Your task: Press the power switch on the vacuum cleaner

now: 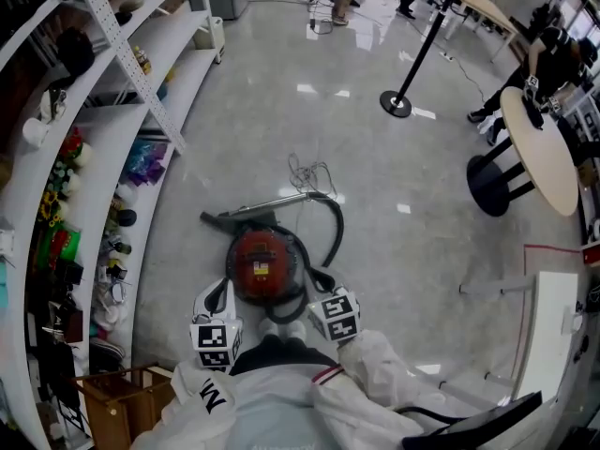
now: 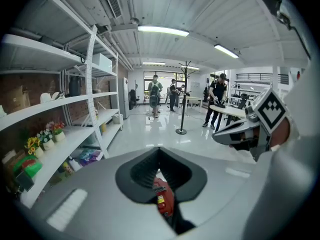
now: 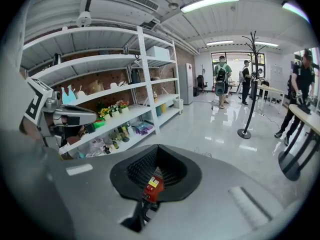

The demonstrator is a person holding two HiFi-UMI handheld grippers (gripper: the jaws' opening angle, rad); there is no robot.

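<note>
Red canister vacuum cleaner [image 1: 262, 262] lies just beyond left claw [image 1: 217, 294] and right claw [image 1: 320, 281], both clenched empty. Approach step, likely; next, lower one onto its switch.

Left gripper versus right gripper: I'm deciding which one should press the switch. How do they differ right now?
The left gripper sits at the left side of the vacuum cleaner, the right gripper at its right side. The right gripper reaches slightly farther forward than the left gripper. Both have their jaws closed and hold nothing.
</note>
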